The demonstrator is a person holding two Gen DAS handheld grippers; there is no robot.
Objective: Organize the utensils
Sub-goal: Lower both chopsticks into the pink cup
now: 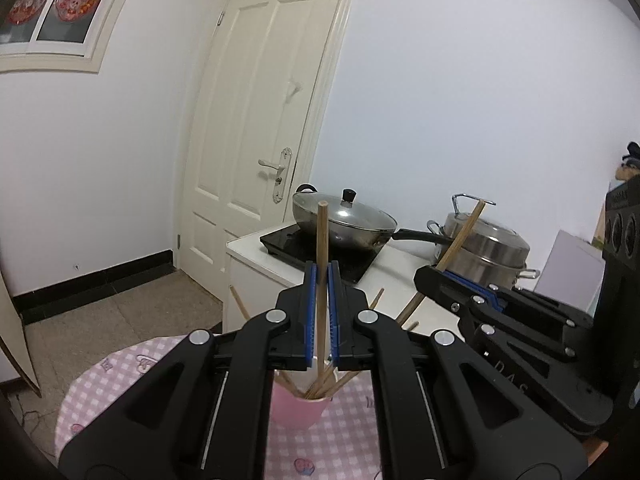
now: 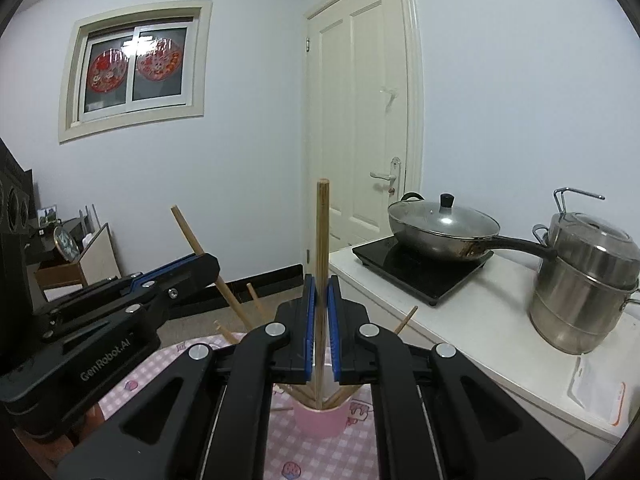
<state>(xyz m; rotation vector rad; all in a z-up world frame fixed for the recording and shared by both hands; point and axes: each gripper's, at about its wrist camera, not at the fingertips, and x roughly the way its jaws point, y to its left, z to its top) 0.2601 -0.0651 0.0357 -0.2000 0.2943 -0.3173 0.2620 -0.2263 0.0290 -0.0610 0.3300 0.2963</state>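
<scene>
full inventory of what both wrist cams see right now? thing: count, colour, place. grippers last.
cup: 1, pink, on the checked tablecloth, below both grippers
tablecloth: 1, pink and white check, on the table
loose chopsticks: several, wooden, standing in the cup, leaning outward
wok with lid: 1, steel, on the black cooktop
cooktop: 1, black, on the white counter
steamer pot: 1, steel, on the counter right of the wok
door: 1, cream, shut, behind the counter
window: 1, cream frame, red decorations, on the wall
left gripper: 1, black with blue pads, shut on a chopstick
right gripper: 1, black with blue pads, shut on another chopstick
</scene>
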